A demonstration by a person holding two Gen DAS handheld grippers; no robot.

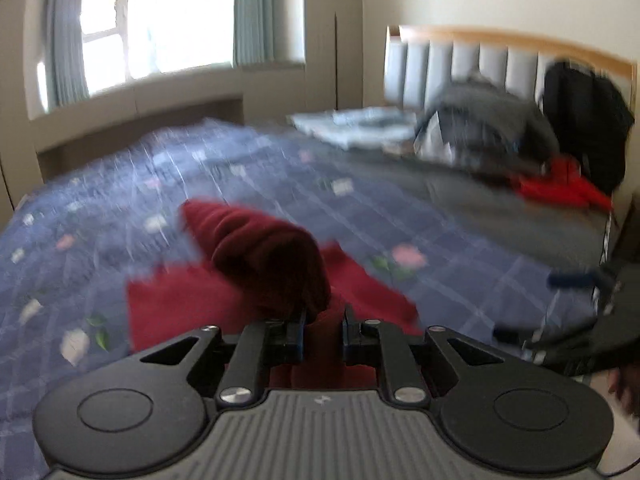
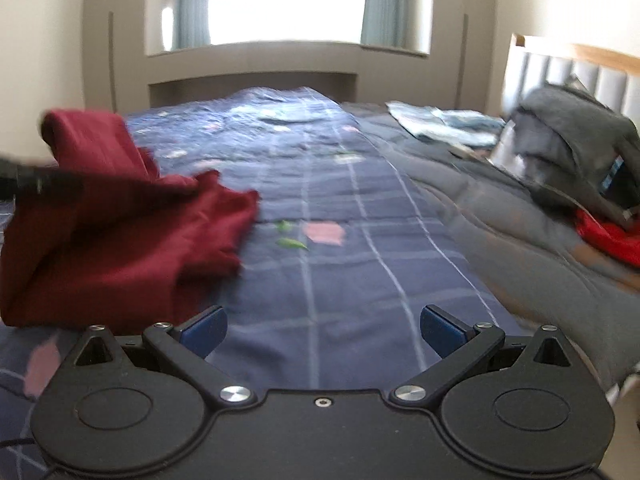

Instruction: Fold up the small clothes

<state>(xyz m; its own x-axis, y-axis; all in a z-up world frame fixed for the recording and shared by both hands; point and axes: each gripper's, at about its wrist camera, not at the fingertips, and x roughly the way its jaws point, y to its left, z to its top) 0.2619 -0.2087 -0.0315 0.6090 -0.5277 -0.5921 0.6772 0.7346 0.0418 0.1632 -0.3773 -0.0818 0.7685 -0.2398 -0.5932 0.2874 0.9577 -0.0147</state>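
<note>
Left wrist view: the left hand-held gripper [image 1: 323, 332] is clenched on a bunched fold of the dark red garment [image 1: 256, 256], lifted above the part lying flat on the blue patterned bedspread [image 1: 460, 240]. The right hand-held gripper [image 2: 322, 332] hangs released beside the garment, grasping nothing. Judged step: carrying 1 edge over; next, lay it flat and smooth it

Dark red garment [image 1: 192, 304], soft knit, lies partly on the blue checked quilt [image 1: 460, 248]. One portion is lifted and bunched into a rolled hump [image 1: 260, 248] above the flat part. In the right view, the cloth [image 2: 120, 248] is creased, with a raised fold at rear.
</note>
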